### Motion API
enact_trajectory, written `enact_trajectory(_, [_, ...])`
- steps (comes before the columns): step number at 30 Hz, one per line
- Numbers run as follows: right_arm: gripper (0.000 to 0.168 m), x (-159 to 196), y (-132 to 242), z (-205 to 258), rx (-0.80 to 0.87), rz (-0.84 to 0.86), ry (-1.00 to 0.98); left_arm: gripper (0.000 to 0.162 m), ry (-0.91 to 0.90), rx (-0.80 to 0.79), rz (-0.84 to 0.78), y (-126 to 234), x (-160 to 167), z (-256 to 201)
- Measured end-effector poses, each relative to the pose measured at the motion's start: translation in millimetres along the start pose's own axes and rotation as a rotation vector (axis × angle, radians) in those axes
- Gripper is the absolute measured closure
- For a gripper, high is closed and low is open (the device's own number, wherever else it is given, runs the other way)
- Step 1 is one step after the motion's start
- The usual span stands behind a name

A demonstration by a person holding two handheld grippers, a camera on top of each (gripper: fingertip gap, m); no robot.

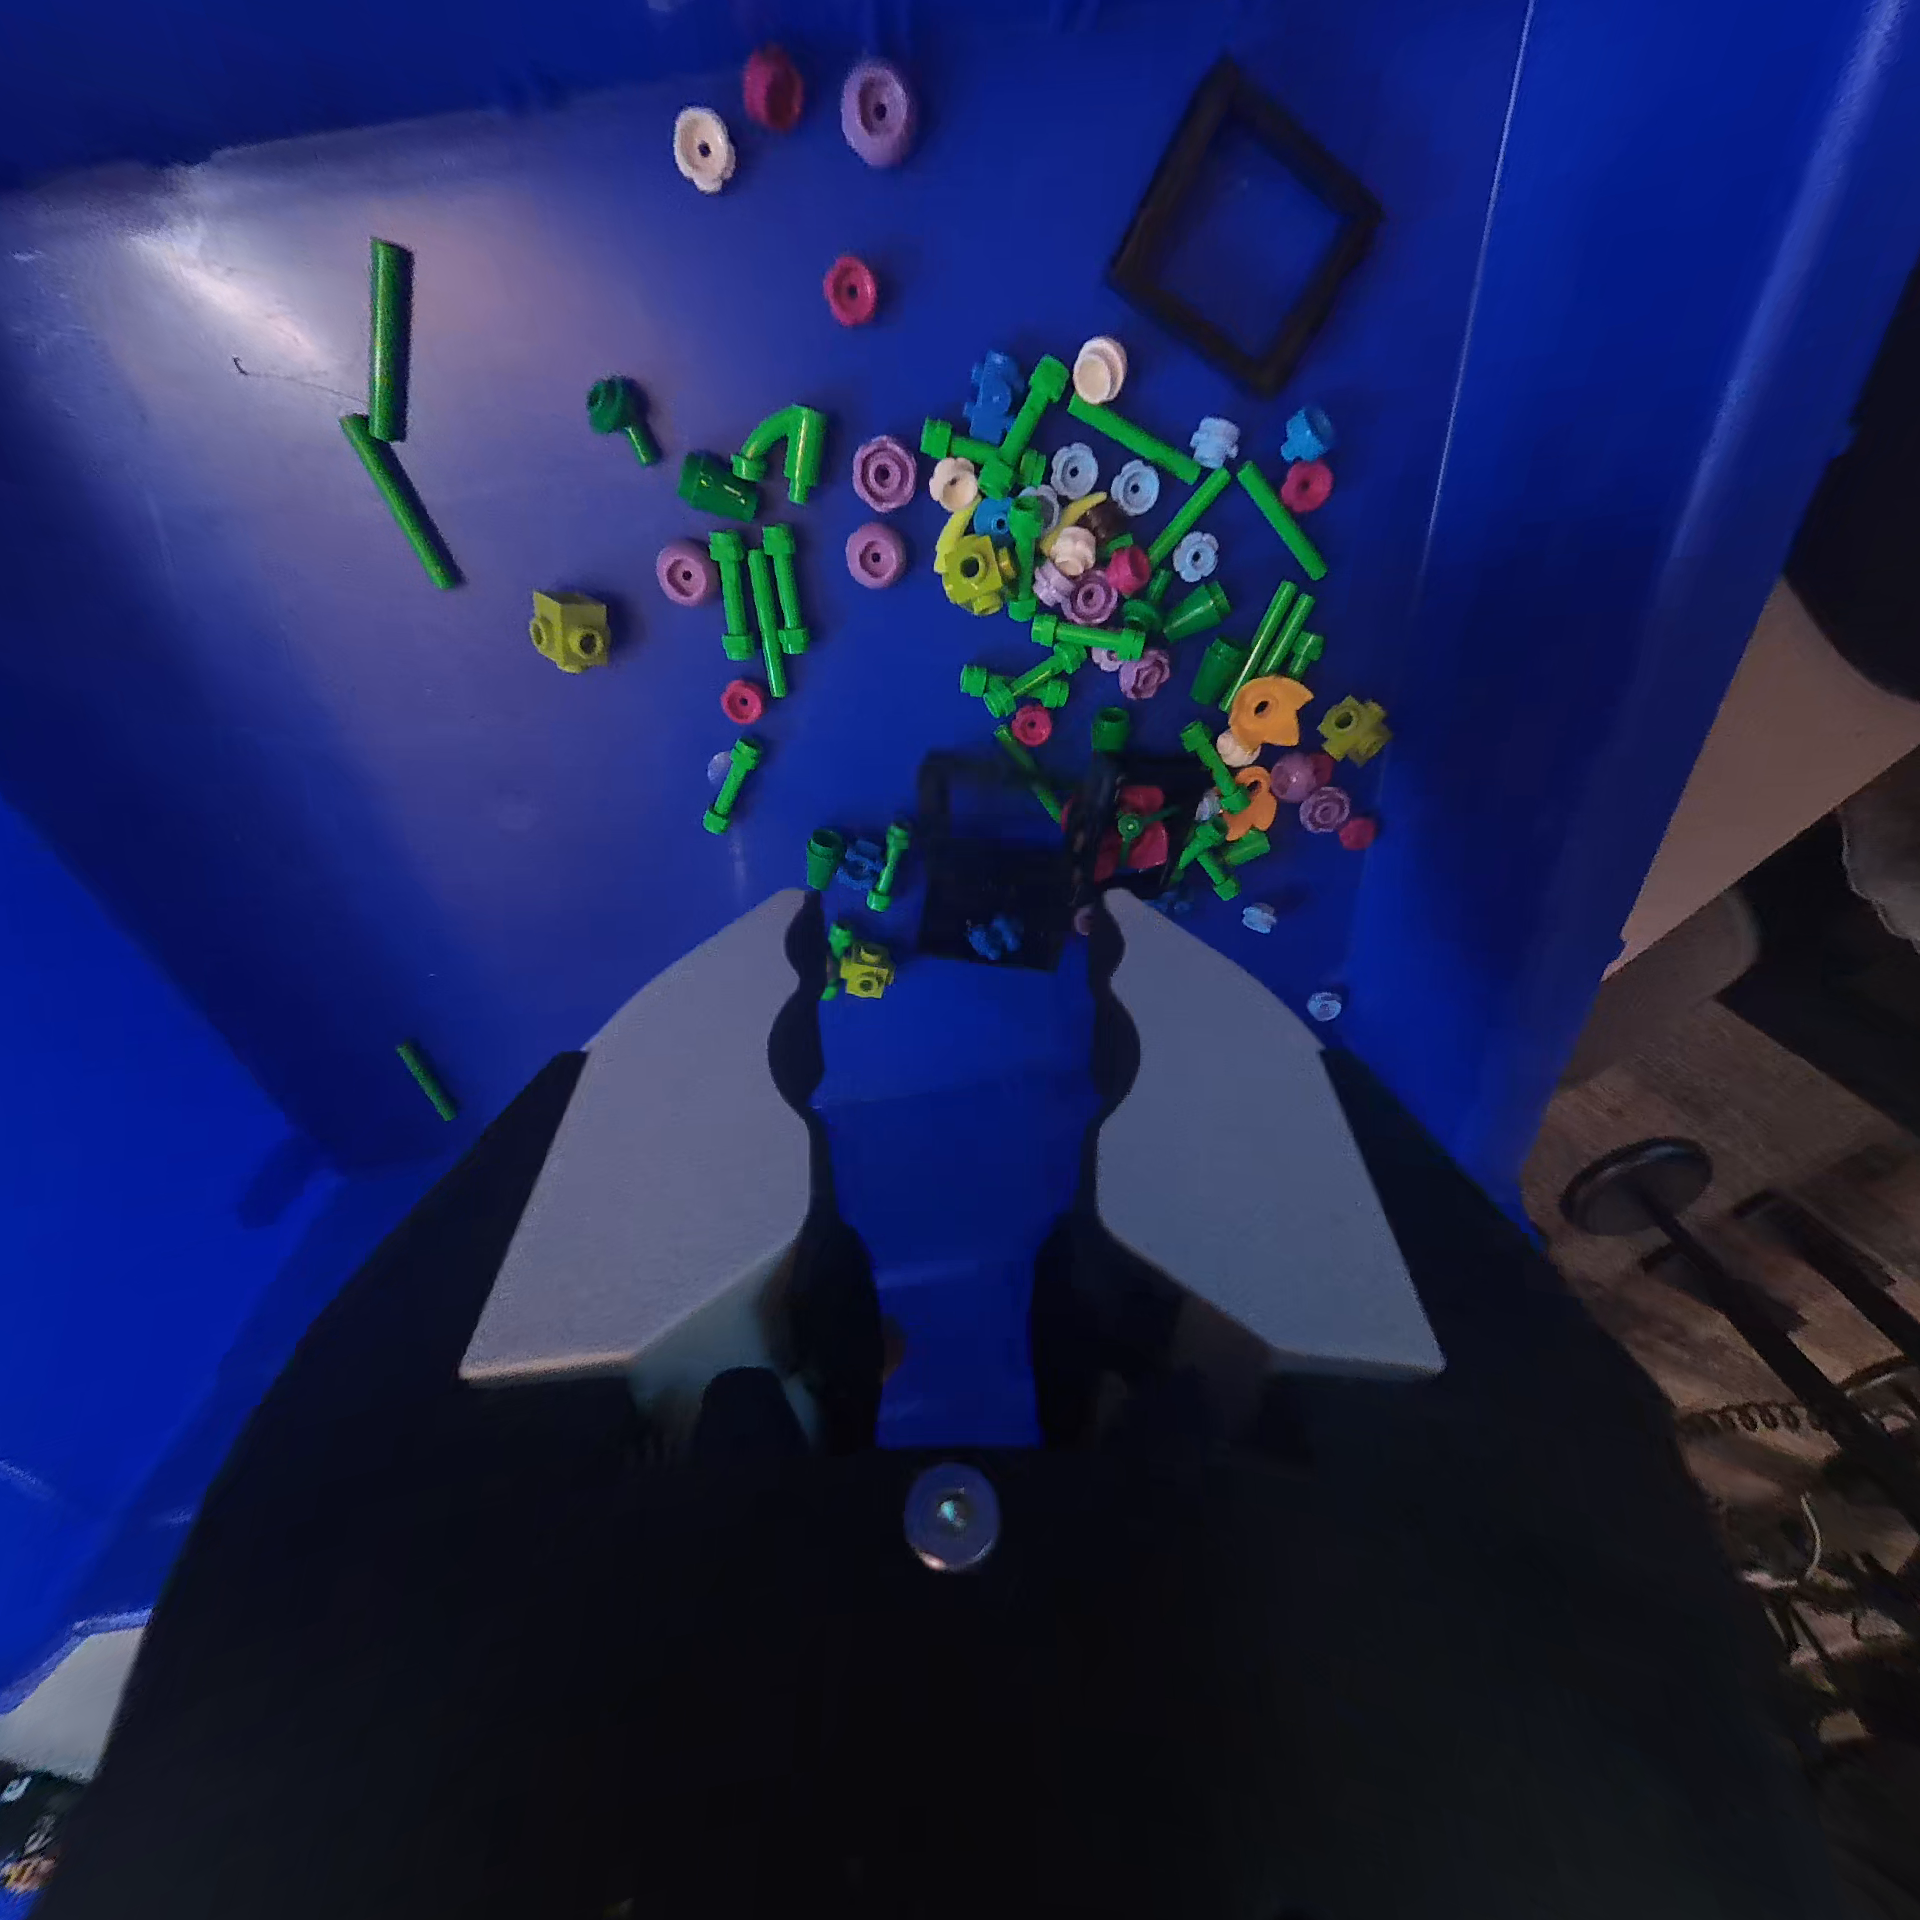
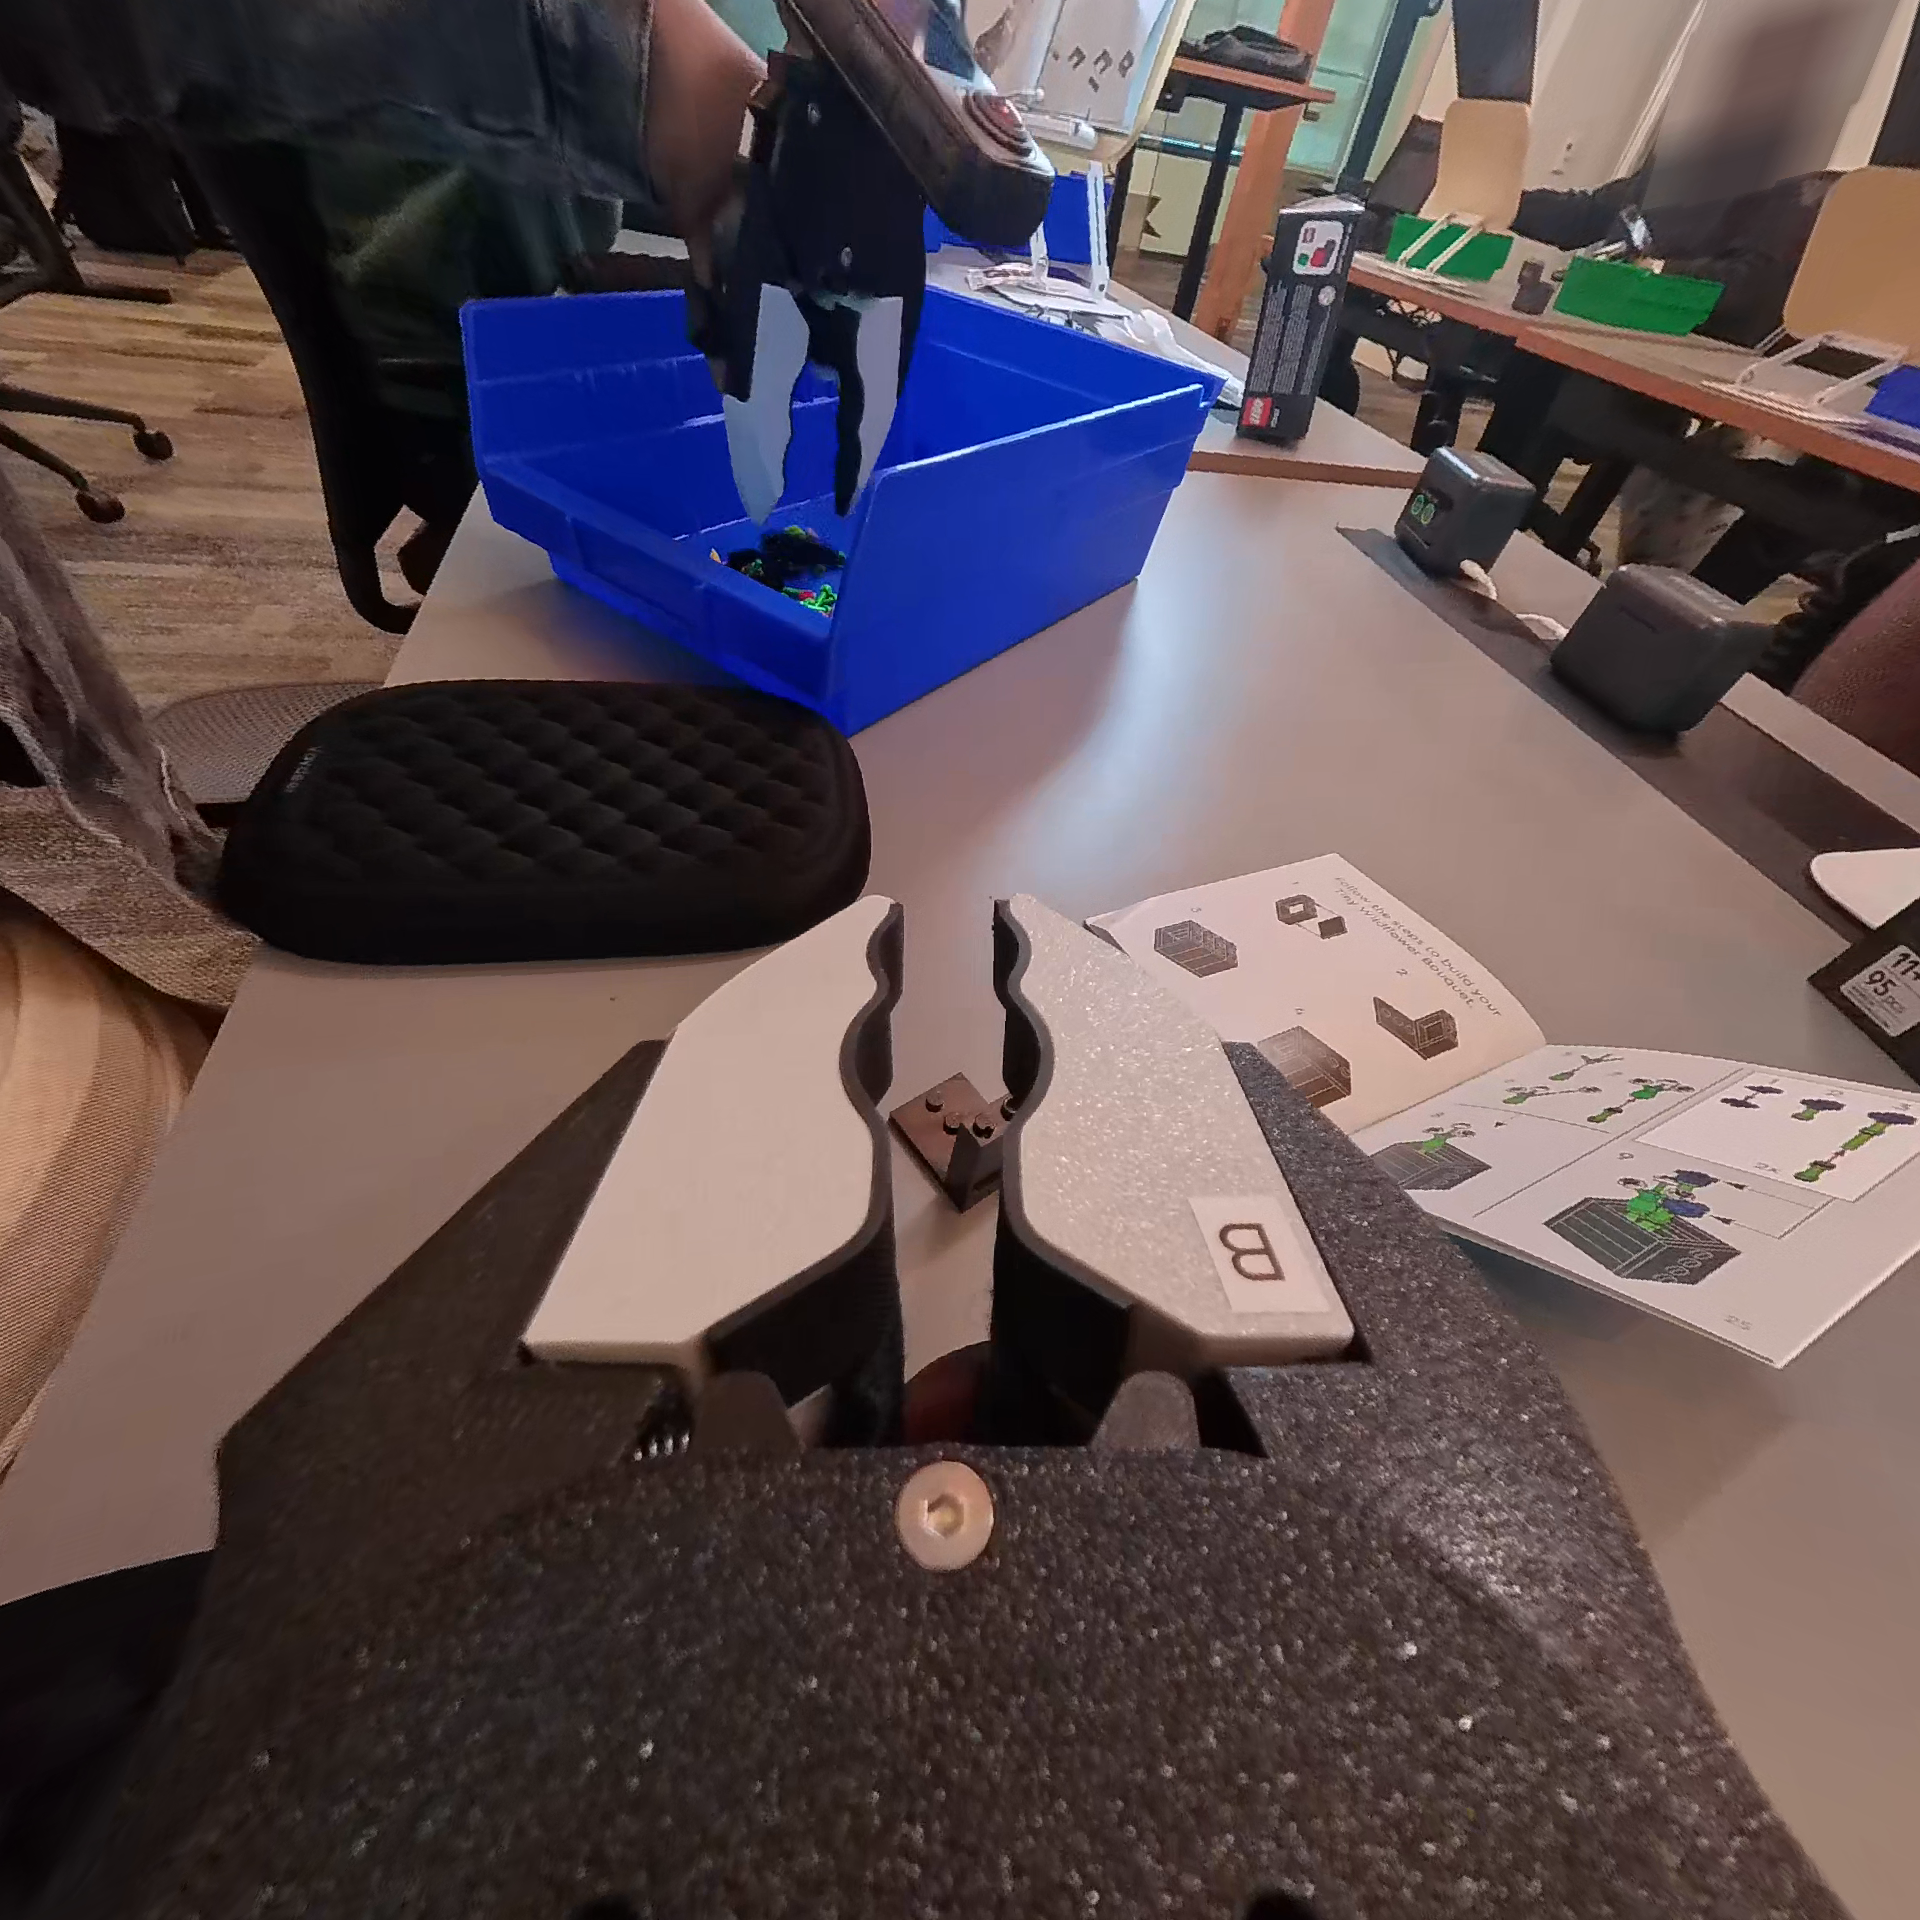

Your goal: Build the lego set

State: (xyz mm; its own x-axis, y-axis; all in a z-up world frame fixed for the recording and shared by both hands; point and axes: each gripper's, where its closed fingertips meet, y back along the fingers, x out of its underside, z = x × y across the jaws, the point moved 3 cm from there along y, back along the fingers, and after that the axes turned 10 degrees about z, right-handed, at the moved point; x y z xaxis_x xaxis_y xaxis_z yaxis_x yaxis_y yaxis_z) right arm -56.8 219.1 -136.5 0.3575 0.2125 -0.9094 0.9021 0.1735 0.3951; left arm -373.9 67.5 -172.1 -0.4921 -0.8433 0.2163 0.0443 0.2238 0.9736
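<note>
While the left gripper [image 1: 956,914] hung over the blue bin [image 2: 1018,540] with its jaws spread and empty, the step in hand looked like picking the next black panel out of the loose lego pieces [image 1: 1091,582]. To do it well, the jaws would need to come down square on one black frame piece [image 1: 987,862], which lay just ahead of the fingertips among green stems near the bin's right wall, and close on its edges without scooping up the small flowers around it. A second black frame [image 1: 1247,229] lay apart near the far right corner, an easier target. On the bench, the right gripper [image 2: 945,914] was parted a little around the black corner assembly [image 2: 956,1143], which sat between its jaws against the right finger, apparently unclamped. An instruction booklet [image 2: 1507,1091] lay open to its right, a black pad [image 2: 540,810] at the left edge
</note>
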Motion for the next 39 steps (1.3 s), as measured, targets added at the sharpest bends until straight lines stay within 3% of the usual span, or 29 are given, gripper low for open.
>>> enact_trajectory(4, [0.152, 1.3, -1.8, 0.5, -0.005, 0.014, 0.001, 0.091, 0.033, -0.017, -0.042, -2.0, -1.1, 2.2])
enact_trajectory(6, [0.151, 1.2, -1.8, 0.3, -0.004, 0.013, 0.0, 0.09, 0.047, -0.045, -0.069, 0.1, -0.5, 5.1])
enact_trajectory(12, [0.149, 1.9, -2.7, -0.1, 0.0, 0.02, -0.001, 0.044, 0.097, -0.099, -0.212, 9.7, -5.3, 12.2])
enact_trajectory(14, [0.149, 2.1, -3.1, -0.1, 0.002, 0.022, 0.001, 0.04, 0.088, -0.08, -0.263, 13.3, -10.2, 9.2])
enact_trajectory(16, [0.149, 2.2, -3.4, -0.5, 0.007, 0.022, 0.003, 0.046, 0.046, -0.087, -0.341, 18.7, -17.0, 3.9])
enact_trajectory(21, [0.149, 2.6, -4.2, -0.8, 0.013, 0.026, 0.005, 0.076, -0.084, -0.289, -0.429, 38.3, -27.2, 1.1])
enact_trajectory(22, [0.149, 2.7, -4.3, -0.8, 0.013, 0.027, 0.006, 0.095, -0.11, -0.33, -0.45, 45.0, -29.8, -0.2])
enact_trajectory(24, [0.149, 2.9, -4.6, -0.8, 0.016, 0.03, 0.007, 0.16, -0.226, -0.344, -0.514, 60.2, -37.3, -13.6])
enact_trajectory(26, [0.149, 3.2, -4.8, -1.0, 0.019, 0.032, 0.008, 0.161, -0.305, -0.324, -0.592, 79.5, -50.6, -28.1])
enact_trajectory(29, [0.149, 3.8, -6.1, -1.1, 0.02, 0.04, 0.009, 0.161, -0.754, -0.138, -0.751, 111.3, -77.0, -93.8])
enact_trajectory(32, [0.149, 4.9, -7.4, -0.5, 0.023, 0.052, 0.017, 0.161, -1.167, 0.143, -0.811, 144.4, -97.2, -161.5])
enact_trajectory(35, [0.149, 6.1, -8.5, -0.8, 0.033, 0.061, 0.023, 0.161, -1.529, 0.409, -0.741, 171.0, -109.0, -214.0])
enact_trajectory(39, [0.149, 7.0, -10.2, -2.6, 0.046, 0.064, 0.022, 0.161, -1.885, 0.672, -0.424, 190.6, -113.8, -256.8])
